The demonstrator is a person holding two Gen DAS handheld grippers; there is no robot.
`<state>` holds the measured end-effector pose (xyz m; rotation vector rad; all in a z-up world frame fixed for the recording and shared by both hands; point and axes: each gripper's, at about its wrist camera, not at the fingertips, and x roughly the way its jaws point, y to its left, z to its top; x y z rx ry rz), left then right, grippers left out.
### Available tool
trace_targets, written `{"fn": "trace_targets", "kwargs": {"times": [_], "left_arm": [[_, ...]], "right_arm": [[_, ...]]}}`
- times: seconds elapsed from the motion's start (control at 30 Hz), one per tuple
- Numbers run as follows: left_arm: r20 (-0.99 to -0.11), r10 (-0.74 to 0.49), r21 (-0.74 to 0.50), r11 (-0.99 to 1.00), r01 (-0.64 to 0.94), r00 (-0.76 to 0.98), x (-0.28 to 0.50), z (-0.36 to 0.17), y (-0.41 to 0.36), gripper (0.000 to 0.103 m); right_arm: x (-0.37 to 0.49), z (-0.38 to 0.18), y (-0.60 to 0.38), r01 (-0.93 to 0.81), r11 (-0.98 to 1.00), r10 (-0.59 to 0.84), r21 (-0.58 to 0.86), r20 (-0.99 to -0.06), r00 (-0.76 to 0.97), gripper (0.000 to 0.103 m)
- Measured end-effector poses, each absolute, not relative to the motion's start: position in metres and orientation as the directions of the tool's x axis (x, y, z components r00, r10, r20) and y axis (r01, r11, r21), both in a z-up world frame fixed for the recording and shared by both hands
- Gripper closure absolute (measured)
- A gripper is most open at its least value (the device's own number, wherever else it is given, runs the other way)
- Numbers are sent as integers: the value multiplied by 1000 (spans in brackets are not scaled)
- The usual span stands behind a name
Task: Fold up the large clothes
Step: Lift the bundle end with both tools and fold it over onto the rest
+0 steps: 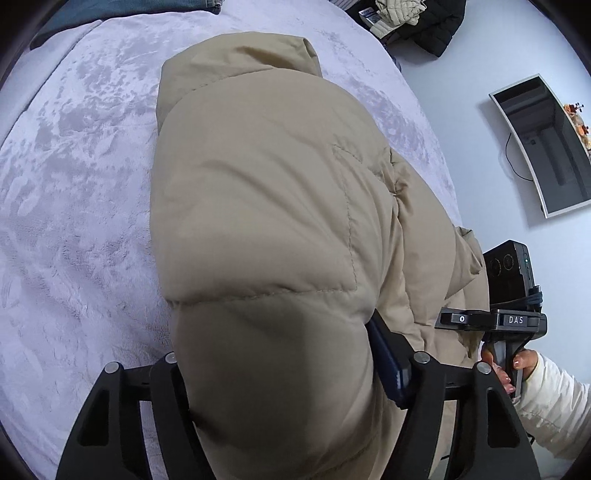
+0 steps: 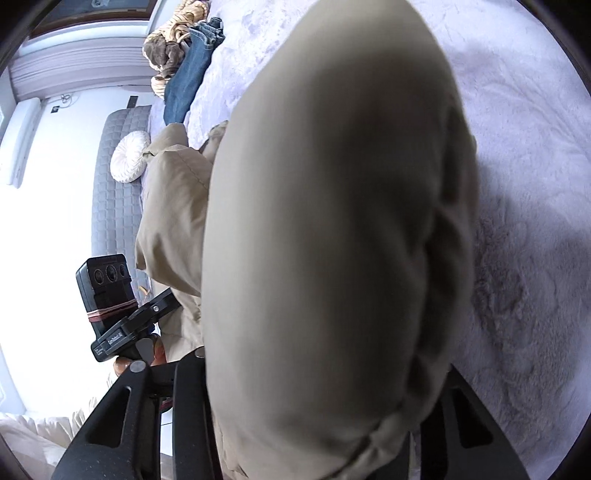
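A large beige puffer jacket point(image 1: 266, 206) lies over a lilac plush bed cover point(image 1: 74, 192). My left gripper point(image 1: 288, 373) is shut on the jacket's near edge; the padding bulges between the black fingers point(image 1: 391, 354) and hides their tips. My right gripper point(image 2: 317, 398) is shut on another part of the same jacket point(image 2: 332, 206), whose fabric fills the middle of the right wrist view and covers the fingertips. The right gripper also shows in the left wrist view point(image 1: 495, 317), held by a hand at the jacket's right side. The left gripper shows in the right wrist view point(image 2: 125, 325).
Dark and pale clothes point(image 1: 413, 18) are heaped at the bed's far corner. Blue jeans point(image 2: 192, 70) and a brown plush item point(image 2: 166, 55) lie at the other end. A wall-mounted screen point(image 1: 543, 144) and a grey quilted bench point(image 2: 118, 184) with a round cushion point(image 2: 129, 155) flank the bed.
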<state>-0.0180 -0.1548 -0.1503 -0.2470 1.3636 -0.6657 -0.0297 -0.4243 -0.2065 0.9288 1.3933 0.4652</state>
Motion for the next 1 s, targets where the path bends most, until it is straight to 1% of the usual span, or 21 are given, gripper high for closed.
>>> {"fn": "trace_targets", "kwargs": {"times": [0.23,0.37,0.53,0.67,0.83,0.9,0.97,1.0], "left_arm": [[-792,-598,-547,785,292,123,-12,-111,-126,33],[-790,-588,-527,796,298,173,15,-89,-89,32],[-812,-541,-473,831,294,220,67,-80,-34,32],[-832,-496,-429,859,279,249,112,-89,9,32],[-856,-437,-379,893,241,275,159,-123,40,32],[-867,-414,-364,906,216,277,171,-144,46,28],[-870,-409,-368,911,188,276,180,-164,51,21],[-869,-407,-368,912,181,281,181,-169,52,19]], "right_arm": [[-19,-172,-409,181,572,777,800,-599,191,60],[7,-155,-382,133,582,776,802,-597,201,60],[50,-156,-332,93,585,777,806,-589,223,60],[83,-165,-286,88,586,772,805,-588,241,60],[131,-188,-237,74,617,750,783,-614,246,60],[147,-201,-226,87,636,733,767,-635,244,60],[156,-213,-219,99,659,711,745,-661,241,59],[159,-220,-219,106,669,702,735,-673,234,58]]}}
